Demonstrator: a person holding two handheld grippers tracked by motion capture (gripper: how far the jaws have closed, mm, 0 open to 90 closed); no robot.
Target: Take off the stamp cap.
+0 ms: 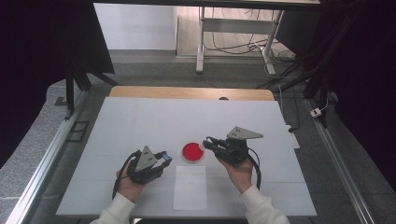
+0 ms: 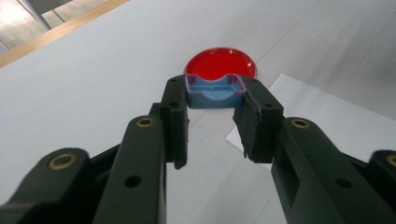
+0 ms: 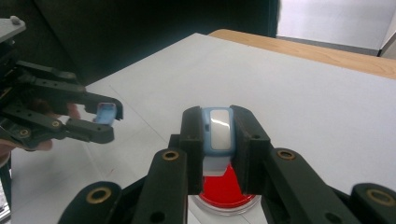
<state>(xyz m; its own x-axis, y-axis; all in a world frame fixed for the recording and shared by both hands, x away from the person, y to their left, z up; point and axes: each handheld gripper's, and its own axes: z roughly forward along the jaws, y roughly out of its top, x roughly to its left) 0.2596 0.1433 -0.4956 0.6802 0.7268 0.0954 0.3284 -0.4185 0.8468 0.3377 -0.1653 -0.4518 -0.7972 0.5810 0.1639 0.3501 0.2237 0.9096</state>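
A small blue tray-like piece [image 2: 215,91] is clamped between the tips of the left gripper [image 2: 215,119], its hollow side turned toward the camera. A pale blue rounded block [image 3: 218,132] with a light face is clamped upright between the jaws of the right gripper [image 3: 218,140]. A red dish [image 2: 221,64] lies on the white table [image 1: 140,126] just beyond the left jaws and directly beneath the right ones, as judged.

The step appears to be a joining of the two blue pieces above the dish. It would best be done with the hollow face squared to the block, the tips brought together slowly, and both grips kept firm.

In the right gripper view the left gripper [image 3: 106,119] is seen side-on. A sheet of paper [image 1: 190,187] is seen whole between the hands in the high view
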